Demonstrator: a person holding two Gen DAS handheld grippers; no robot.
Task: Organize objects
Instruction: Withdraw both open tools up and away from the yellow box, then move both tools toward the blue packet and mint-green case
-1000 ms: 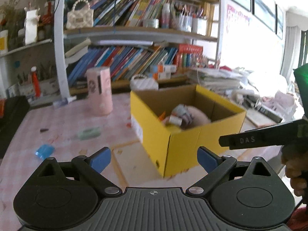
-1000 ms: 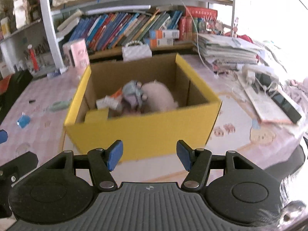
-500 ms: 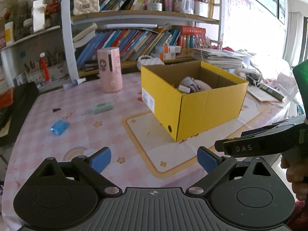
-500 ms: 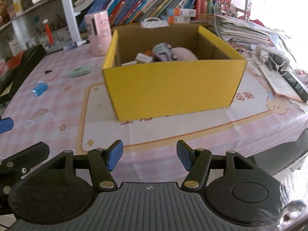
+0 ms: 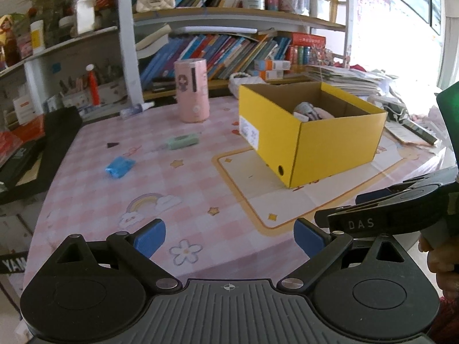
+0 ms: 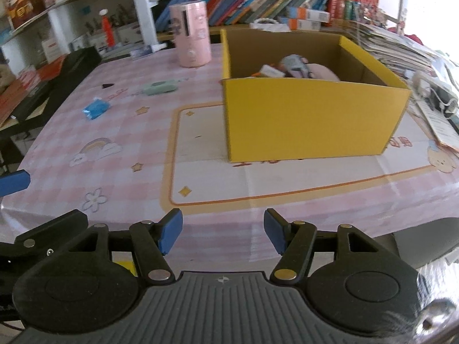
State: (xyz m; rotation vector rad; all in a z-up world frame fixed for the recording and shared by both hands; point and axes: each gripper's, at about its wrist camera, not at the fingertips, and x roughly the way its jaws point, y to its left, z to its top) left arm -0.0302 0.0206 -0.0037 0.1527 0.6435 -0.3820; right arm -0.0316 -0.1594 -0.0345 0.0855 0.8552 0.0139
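Both jaws stand apart, empty. The blue packet (image 5: 120, 166) lies on the counter (image 5: 200, 189) ahead-left of the left hand-held gripper (image 5: 229, 236), long axis slanting away rightward; the right hand-held gripper (image 6: 223, 231) is farther, facing the yellow box (image 6: 309, 117).

Box (image 6: 309, 120): matt cardboard, yellow outside, raw brown inside. Counter (image 6: 206, 177): glossy plastic-looking cover, printed pink check, showing glare at the near edge. Left claw (image 5: 229, 238) and right claw (image 6: 223, 233): matt black plastic, blue pads, metal rivets.
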